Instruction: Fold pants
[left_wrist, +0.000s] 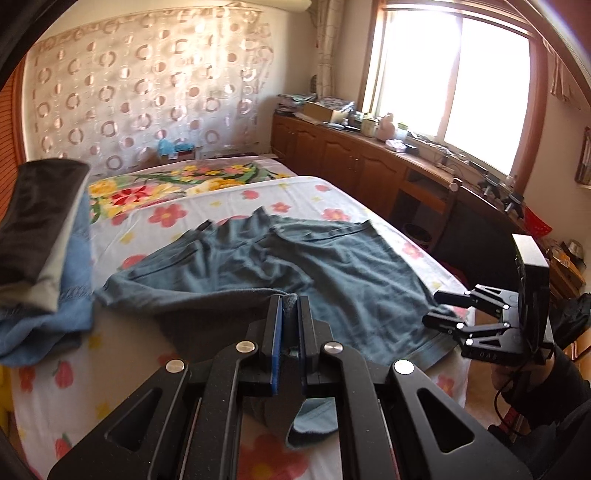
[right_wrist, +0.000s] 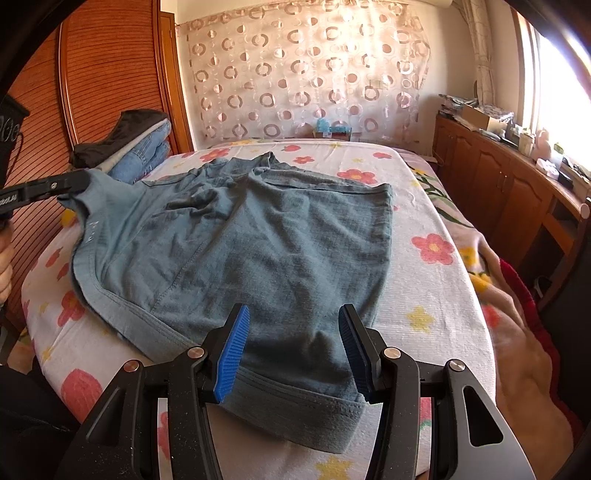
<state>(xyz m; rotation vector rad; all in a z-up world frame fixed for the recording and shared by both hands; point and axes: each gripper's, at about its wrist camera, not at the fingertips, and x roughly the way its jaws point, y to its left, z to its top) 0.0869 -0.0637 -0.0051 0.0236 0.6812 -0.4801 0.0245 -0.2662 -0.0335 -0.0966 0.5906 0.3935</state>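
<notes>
Pants (right_wrist: 236, 240), blue-grey and rumpled, lie spread across the flowered bedspread (right_wrist: 424, 280) of the bed, hems toward the near edge and waist toward the far wall.

Left gripper (left_wrist: 287, 299): jaws clenched tight on a corner of the pants, the cloth pinched between the blue pads. Seen from the right wrist view, that corner is lifted clear of the bed at the left side, and the fabric slopes up from the mattress to the grip. A fold of the same cloth hangs under the tool in the left wrist view.

Right gripper (right_wrist: 293, 332): jaws partly apart, standing at the near hem of the pants, one blue pad on either side of the leg end. The pads do not press the cloth; nothing is grasped.

Other items noted: a stack of folded clothes (right_wrist: 140, 147), dark on top with denim beneath, sits on the far left corner of the bed, apart from the pants. A wooden cabinet (right_wrist: 498, 177) runs along the right wall under the window.
</notes>
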